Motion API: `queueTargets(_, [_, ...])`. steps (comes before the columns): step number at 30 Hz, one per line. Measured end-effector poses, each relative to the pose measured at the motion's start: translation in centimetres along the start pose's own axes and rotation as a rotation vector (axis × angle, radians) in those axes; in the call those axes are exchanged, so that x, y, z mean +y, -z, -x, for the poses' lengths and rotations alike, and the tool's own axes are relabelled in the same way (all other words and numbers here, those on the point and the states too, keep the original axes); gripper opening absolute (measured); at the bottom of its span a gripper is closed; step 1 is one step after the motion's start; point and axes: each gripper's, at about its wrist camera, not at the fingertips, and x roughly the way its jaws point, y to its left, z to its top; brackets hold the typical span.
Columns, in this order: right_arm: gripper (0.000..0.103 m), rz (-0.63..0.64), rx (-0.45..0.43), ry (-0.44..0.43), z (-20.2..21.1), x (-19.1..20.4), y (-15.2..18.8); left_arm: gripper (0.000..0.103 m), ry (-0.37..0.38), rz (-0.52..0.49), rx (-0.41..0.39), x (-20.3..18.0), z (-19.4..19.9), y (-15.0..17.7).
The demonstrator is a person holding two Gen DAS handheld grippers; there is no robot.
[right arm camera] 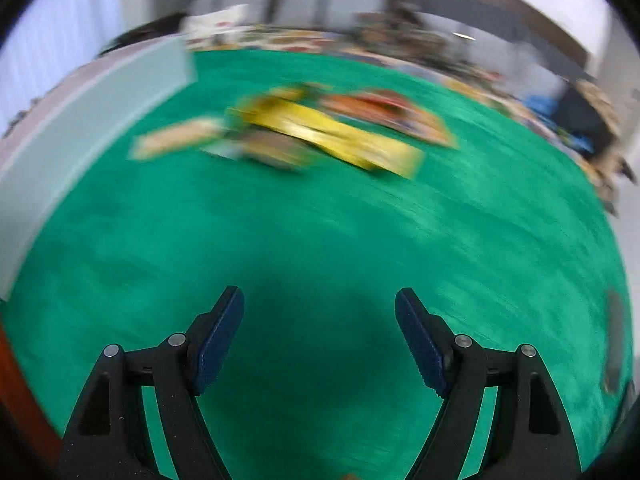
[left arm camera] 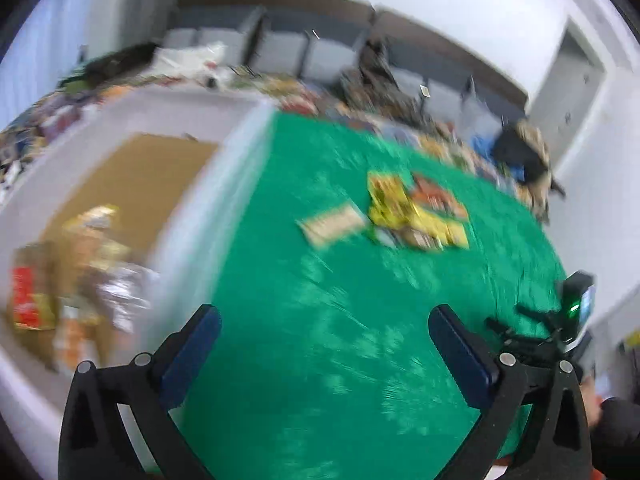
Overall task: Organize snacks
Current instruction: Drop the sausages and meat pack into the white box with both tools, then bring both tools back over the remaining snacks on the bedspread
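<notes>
Several snack packets lie in a loose pile on the green table cloth (left arm camera: pixel 320 320): a yellow packet (left arm camera: pixel 394 200), an orange one (left arm camera: pixel 438 196) and a tan one (left arm camera: pixel 332 226). The same pile shows blurred in the right wrist view, with the yellow packet (right arm camera: pixel 340 136), the orange one (right arm camera: pixel 384 116) and the tan one (right arm camera: pixel 176 140). My left gripper (left arm camera: pixel 324 320) is open and empty above the cloth, well short of the pile. My right gripper (right arm camera: pixel 319 300) is open and empty, also short of the pile.
A white-walled box (left arm camera: pixel 224 184) with a brown floor stands left of the cloth and holds several packets (left arm camera: pixel 80 272). Its wall shows in the right wrist view (right arm camera: pixel 92 128). The other gripper's camera (left arm camera: pixel 576 304) is at the right. Clutter lines the far table edge (left arm camera: pixel 400 92).
</notes>
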Motion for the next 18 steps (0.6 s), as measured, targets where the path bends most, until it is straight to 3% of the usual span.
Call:
queueTargets(3, [0.081,-0.057,0.013,0.093,-0.1,-5.1,2.5,0.102,-0.008,-0.025,0.087,-3.9,-5.4,1.3])
queueTargets(6, [0.081,-0.106,0.006,0.144,-0.3,-8.9,4.1,0.102,-0.046,-0.066,0.119,-7.1,-9.7,2.1])
queueTargets(11, [0.082,-0.165,-0.041,0.123,0.0,-12.0,4.8,0.102,-0.139,-0.131,0.078,-10.3,-14.2,2.1])
queueTargets(14, [0.084,-0.223,-0.029,0.066,-0.4,-13.2,4.7,0.102,-0.158,-0.139,0.05,-10.8,-15.4,1.9])
queueTargets(18, [0.085,-0.23,-0.028,0.063,-0.5,-13.3,5.0,0.103,-0.191,-0.174,0.078,-11.2,-16.7,2.7])
